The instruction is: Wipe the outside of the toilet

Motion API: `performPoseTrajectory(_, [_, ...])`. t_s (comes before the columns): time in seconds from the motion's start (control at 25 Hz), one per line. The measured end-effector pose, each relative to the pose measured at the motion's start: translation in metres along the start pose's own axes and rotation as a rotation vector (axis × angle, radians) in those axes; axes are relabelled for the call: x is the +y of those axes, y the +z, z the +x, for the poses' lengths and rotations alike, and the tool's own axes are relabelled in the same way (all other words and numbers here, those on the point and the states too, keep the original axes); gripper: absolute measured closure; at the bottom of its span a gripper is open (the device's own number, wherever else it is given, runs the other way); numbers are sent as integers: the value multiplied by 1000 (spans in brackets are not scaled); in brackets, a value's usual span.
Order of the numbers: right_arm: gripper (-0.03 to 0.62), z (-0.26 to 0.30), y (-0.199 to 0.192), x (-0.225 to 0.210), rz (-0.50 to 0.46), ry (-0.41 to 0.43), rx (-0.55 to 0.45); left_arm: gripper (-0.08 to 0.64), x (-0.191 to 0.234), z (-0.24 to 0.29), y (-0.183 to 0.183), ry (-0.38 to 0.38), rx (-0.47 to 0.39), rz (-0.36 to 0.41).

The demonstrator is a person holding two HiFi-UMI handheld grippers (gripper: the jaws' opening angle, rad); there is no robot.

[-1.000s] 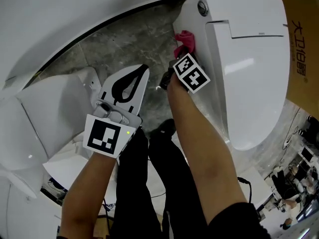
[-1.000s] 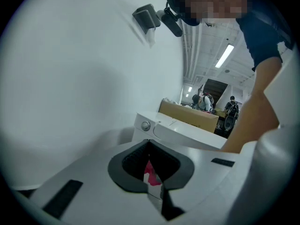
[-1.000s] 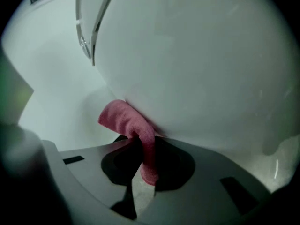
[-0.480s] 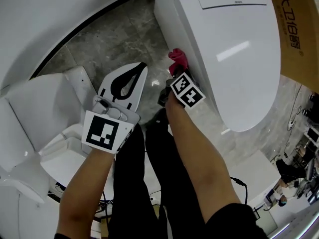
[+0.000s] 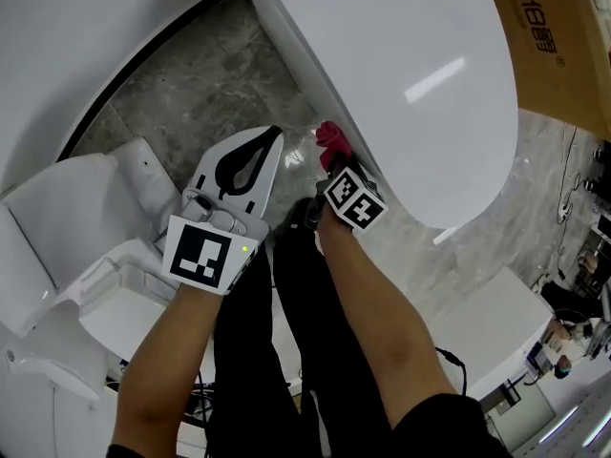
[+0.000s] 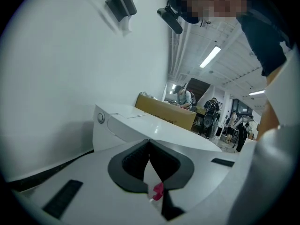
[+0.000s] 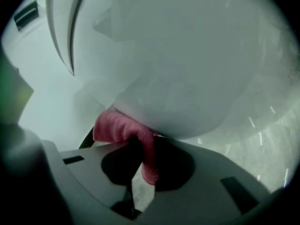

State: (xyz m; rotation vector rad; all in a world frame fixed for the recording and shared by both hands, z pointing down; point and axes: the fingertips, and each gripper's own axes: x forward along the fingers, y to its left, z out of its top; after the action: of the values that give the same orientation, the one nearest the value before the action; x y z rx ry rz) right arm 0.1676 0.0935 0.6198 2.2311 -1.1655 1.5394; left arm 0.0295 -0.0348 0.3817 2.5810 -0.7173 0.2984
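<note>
Against the smooth, rounded side of the one glossy white toilet (image 5: 410,84), a single fuzzy pink cloth (image 5: 329,139) is pressed, pinched in a bunched fold by the right gripper (image 5: 336,158). Over the grey veined stone floor (image 5: 210,74), the left gripper (image 5: 253,151) is held with its dark-padded jaws pressed together on nothing.
</note>
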Motion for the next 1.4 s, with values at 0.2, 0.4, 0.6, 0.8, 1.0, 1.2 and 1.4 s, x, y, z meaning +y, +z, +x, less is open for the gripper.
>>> performPoseTrajectory(0.2, [515, -18, -6, -24, -6, -9, 6, 546, -5, 1, -11, 5, 20, 0])
performPoseTrajectory(0.4, [515, -36, -11, -52, 58, -63, 1, 546, -3, -1, -14, 19, 1, 25])
performPoseTrajectory(0.6, [517, -54, -20, -107, 103, -202, -2, 546, -1, -6, -11, 24, -9, 23])
performPoseTrajectory(0.8, [517, -77, -19, -158, 17, -317, 25, 546, 3, -14, -5, 24, -15, 5])
performPoseTrajectory(1.0, [518, -100, -38, -131, -130, -230, 131, 546, 25, -29, 1, 78, -56, -27])
performPoseTrajectory(1.2, [518, -102, -54, -7, -328, 88, 176, 546, 51, -43, 12, 127, -72, -39])
performPoseTrajectory(1.4, [518, -69, -19, 116, -392, 303, 80, 546, 84, -52, 28, 172, -99, -38])
